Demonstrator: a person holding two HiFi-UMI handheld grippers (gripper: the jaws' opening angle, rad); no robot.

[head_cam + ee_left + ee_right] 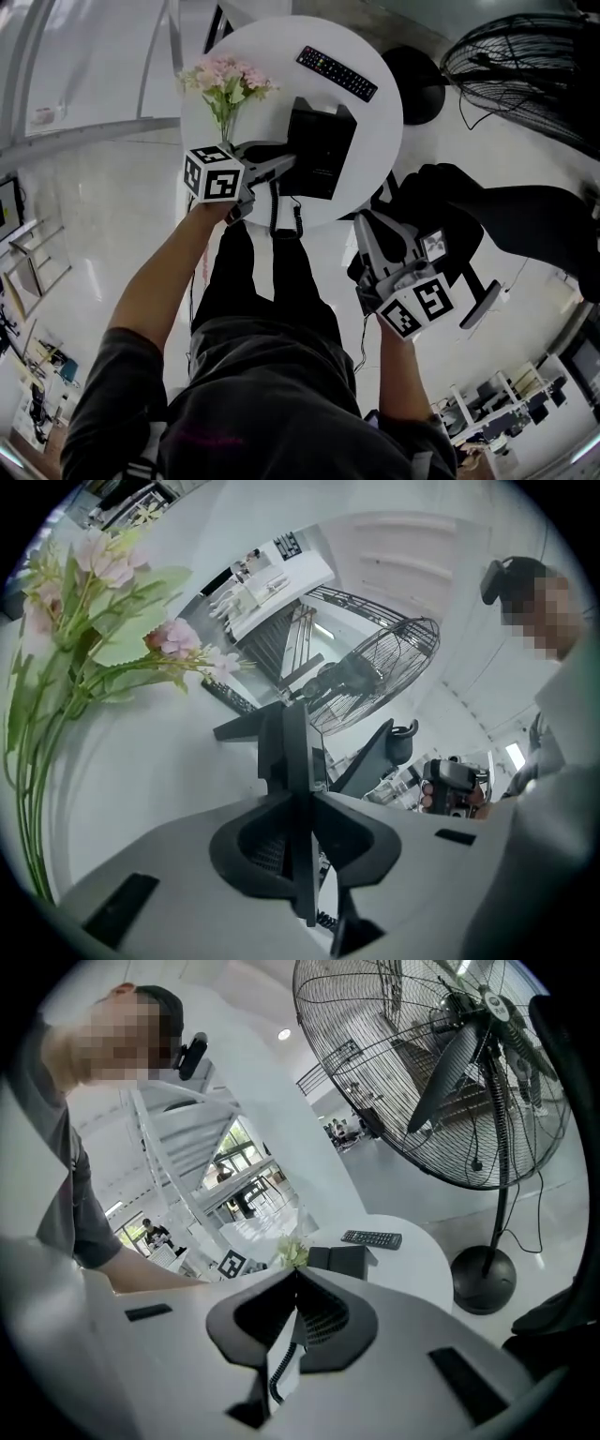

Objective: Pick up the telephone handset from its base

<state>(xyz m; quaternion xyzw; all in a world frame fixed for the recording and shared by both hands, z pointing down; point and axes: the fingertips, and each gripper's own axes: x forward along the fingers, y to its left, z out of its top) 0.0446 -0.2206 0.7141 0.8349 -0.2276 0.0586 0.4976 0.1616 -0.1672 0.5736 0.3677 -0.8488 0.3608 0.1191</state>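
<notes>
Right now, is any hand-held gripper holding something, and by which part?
The left hand-held gripper clamps the telephone handset across its narrow sides; the right hand-held gripper holds nothing.

Probably an open office hall — cluttered desks [506, 403], white staircase [173, 1133], glossy floor [112, 197].

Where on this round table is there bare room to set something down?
Bare tabletop lies between the flowers and the remote, and right of the telephone. Crowded at the left, where the left gripper holds the handset.
</notes>
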